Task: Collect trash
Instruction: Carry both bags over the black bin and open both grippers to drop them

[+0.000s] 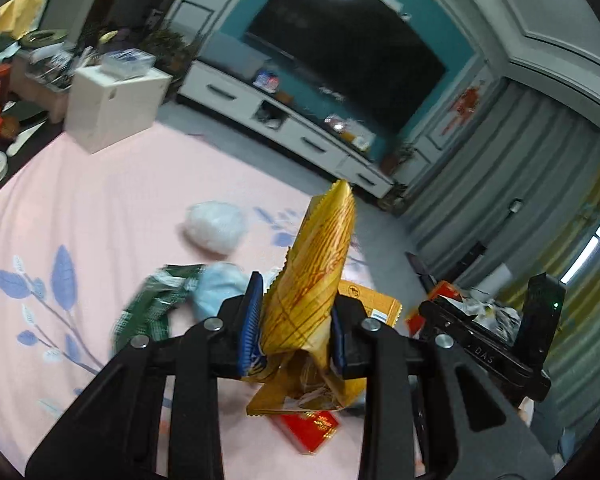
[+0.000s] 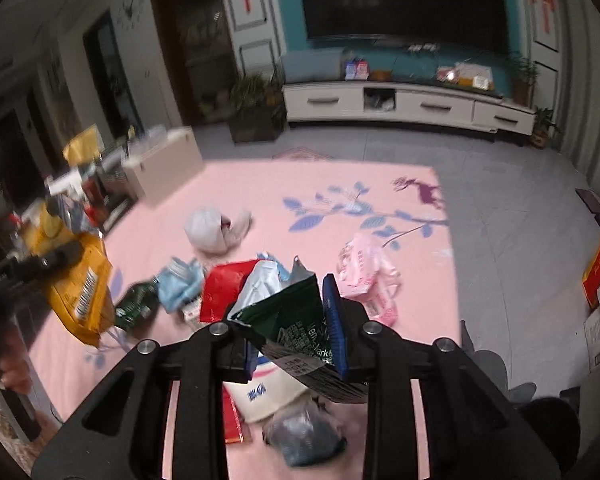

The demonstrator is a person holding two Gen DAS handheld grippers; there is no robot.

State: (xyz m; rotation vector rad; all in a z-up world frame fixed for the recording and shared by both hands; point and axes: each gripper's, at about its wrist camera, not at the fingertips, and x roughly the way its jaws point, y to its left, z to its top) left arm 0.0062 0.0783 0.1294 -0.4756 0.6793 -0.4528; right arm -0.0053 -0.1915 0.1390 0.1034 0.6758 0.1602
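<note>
Holding item one: crinkled yellow foil snack wrapper (image 1: 316, 276), pinched low by the left gripper (image 1: 296, 320), fingers (image 1: 251, 316) nearly closed, its length standing upright so it clears the litter below. Item two: dark green printed packet (image 2: 296, 320), clamped flat between the right gripper (image 2: 292, 328) fingers (image 2: 335, 320), likewise almost shut. Uncollected on the pink floral floor sheet (image 2: 300, 176): white crumpled bag (image 2: 210, 228), pink plastic bag (image 2: 366, 272), red pouch (image 2: 224, 288).
</note>
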